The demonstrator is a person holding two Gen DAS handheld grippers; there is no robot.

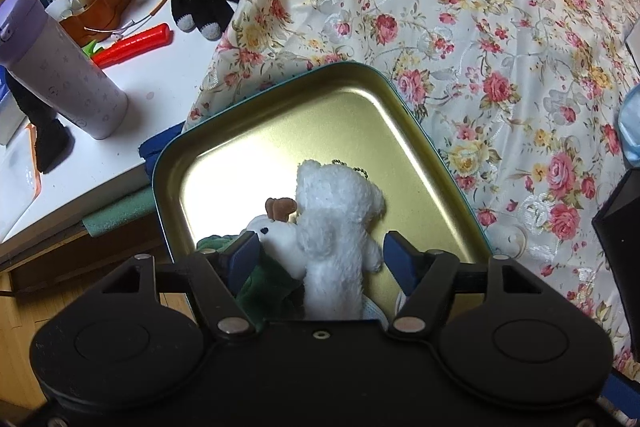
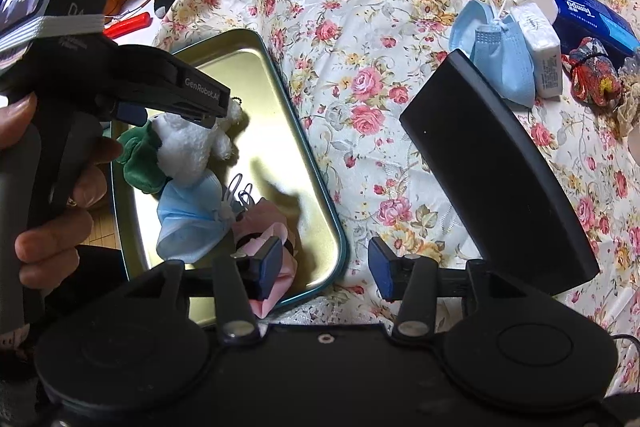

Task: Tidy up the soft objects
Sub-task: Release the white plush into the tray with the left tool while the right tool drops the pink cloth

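Your left tool [image 1: 320,251] stands over the gold tin tray [image 1: 224,131], its jaws part open with the white plush bear [image 1: 334,223] between them. The right pad clears the bear; the left pad sits against the small white plush with brown antlers [image 1: 276,231] and a green soft toy [image 1: 264,287]. I judge nothing is gripped. Your right tool [image 2: 324,267] is also part open and holds nothing, its left pad over the pink soft piece [image 2: 272,267] at the tray's near corner.

In the tray, the bear lies beside the green toy, with a blue face mask [image 2: 192,223] just below them. Still out on the floral bedspread [image 2: 360,27] are another blue mask [image 2: 500,63], a tissue packet [image 2: 540,47] and a red patterned pouch [image 2: 592,75].

These things look light and squashy, so they will give under the pads. Take the bear across its body, not by the bead chain [image 1: 352,167]. The loose mask is thin and floppy; pinch it at the folded middle, since the ear loops would slip.
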